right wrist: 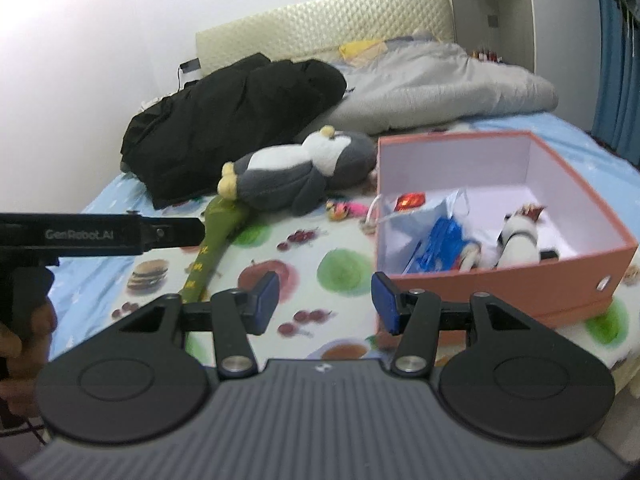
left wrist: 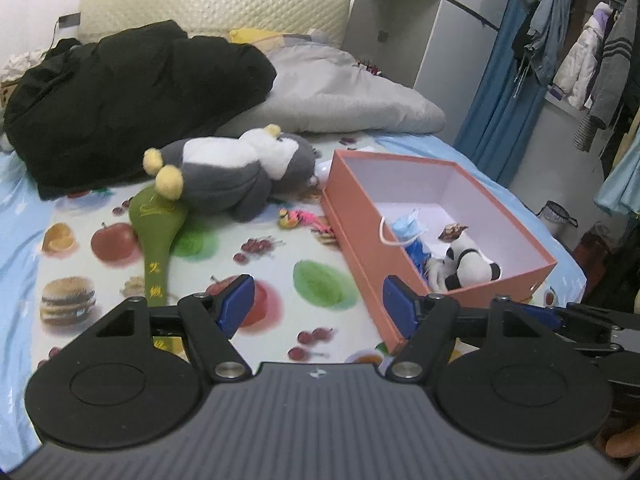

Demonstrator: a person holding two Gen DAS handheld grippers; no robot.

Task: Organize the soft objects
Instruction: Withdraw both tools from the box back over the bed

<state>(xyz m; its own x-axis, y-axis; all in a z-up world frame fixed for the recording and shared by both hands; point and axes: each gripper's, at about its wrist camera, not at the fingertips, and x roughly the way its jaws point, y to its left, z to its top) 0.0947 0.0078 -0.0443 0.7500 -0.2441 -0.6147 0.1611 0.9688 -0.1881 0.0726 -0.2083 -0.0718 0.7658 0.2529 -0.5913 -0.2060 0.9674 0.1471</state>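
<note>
A grey and white plush penguin [left wrist: 236,172] [right wrist: 296,172] lies on the fruit-print bed sheet [left wrist: 280,280], its yellow feet over a green paddle-shaped soft toy [left wrist: 158,236] [right wrist: 212,240]. To its right stands an open salmon box [left wrist: 372,256] [right wrist: 520,276] holding a small panda plush [left wrist: 468,264] [right wrist: 518,240] and a blue bag [right wrist: 440,244]. A small pink and yellow toy [left wrist: 304,218] [right wrist: 344,208] lies beside the box. My left gripper [left wrist: 318,306] hovers open over the sheet near the box corner. My right gripper [right wrist: 324,302] is open too, with nothing between its fingers.
A black coat [left wrist: 132,92] and a grey duvet [left wrist: 344,92] are piled at the head of the bed. Clothes hang on a rack [left wrist: 580,52] behind a blue curtain to the right. The left gripper's body and a hand [right wrist: 24,332] show at the right view's left edge.
</note>
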